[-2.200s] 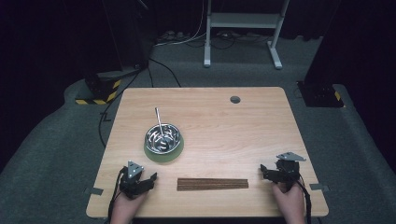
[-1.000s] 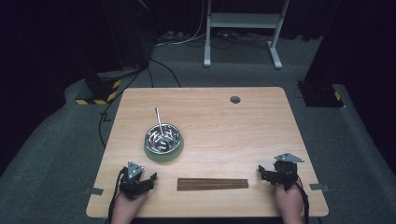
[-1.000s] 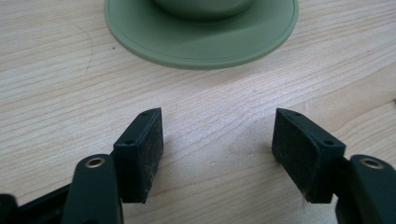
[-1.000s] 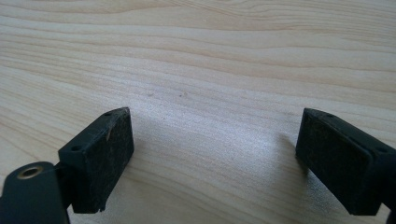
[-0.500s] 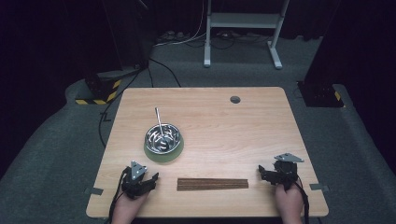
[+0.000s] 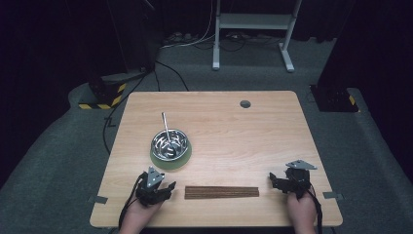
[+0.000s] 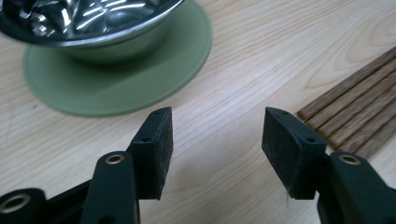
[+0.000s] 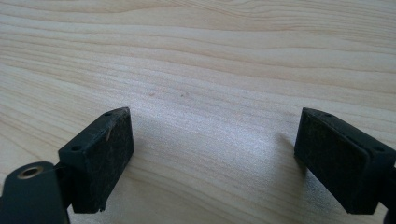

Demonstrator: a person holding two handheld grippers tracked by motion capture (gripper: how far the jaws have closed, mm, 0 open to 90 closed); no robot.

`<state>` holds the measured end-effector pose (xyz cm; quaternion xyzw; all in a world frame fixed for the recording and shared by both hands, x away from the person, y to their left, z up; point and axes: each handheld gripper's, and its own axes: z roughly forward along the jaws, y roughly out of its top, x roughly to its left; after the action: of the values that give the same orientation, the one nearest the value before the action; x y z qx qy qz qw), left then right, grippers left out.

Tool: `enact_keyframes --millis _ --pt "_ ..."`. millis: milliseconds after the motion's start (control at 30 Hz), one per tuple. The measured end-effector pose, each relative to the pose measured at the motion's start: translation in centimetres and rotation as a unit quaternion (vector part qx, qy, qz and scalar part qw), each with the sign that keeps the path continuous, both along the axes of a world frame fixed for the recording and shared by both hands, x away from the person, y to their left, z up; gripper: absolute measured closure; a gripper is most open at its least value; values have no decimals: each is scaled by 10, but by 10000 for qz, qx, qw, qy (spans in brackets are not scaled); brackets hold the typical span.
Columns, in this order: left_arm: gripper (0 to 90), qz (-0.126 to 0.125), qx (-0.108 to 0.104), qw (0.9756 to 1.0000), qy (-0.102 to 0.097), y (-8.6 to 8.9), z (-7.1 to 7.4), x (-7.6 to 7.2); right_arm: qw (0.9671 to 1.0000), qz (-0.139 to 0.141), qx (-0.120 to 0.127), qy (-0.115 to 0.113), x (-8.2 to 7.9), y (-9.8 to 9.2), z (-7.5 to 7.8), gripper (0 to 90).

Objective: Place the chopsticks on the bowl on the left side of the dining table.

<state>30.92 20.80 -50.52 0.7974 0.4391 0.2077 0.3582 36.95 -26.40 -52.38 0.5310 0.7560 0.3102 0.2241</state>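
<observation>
A row of dark wooden chopsticks (image 6: 221, 192) lies flat near the table's front edge. My left gripper (image 6: 168, 189) is just left of them, low over the wood and pointing at their near end. In the left gripper view, the left gripper (image 7: 217, 140) is open; its jaws have just been closing, with bare table between the pads. The chopsticks (image 7: 355, 116) lie off its right pad. A steel bowl (image 6: 169, 144) with a thin metal handle (image 6: 165, 124) rests on a green mat (image 6: 158, 163) behind it. My right gripper (image 6: 272, 181) stands open right of the chopsticks, over bare wood (image 8: 212, 149).
The wooden table (image 6: 253, 136) has a small round grommet (image 6: 245, 104) near its far edge. Bowl (image 7: 93, 23) and mat (image 7: 140, 79) are close ahead and left of the left jaws. Dark carpet, cables and a metal stand lie beyond the table.
The left gripper has shifted right, toward the near end of the chopsticks, and its jaws stand narrower. The right gripper has stayed put.
</observation>
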Motion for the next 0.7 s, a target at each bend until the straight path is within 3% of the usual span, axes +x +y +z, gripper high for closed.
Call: enact_keyframes --millis 233,300,500,567,700 --pt "440 -204 -286 9994 -39 -10 9 13 10000 11 -2 -3 0 0 0 114" --pt "444 -96 -731 9972 -102 -17 4 14 10000 6 4 2 0 0 0 115" --pt "435 -202 -742 9970 -19 -23 -5 10 10000 26 -8 -14 0 0 0 119" --pt "446 -231 -928 9954 106 -21 -10 9 10000 36 -21 -45 0 0 0 120" --pt "442 -252 -703 9972 97 -27 -15 8 10000 45 -27 -14 0 0 0 120"
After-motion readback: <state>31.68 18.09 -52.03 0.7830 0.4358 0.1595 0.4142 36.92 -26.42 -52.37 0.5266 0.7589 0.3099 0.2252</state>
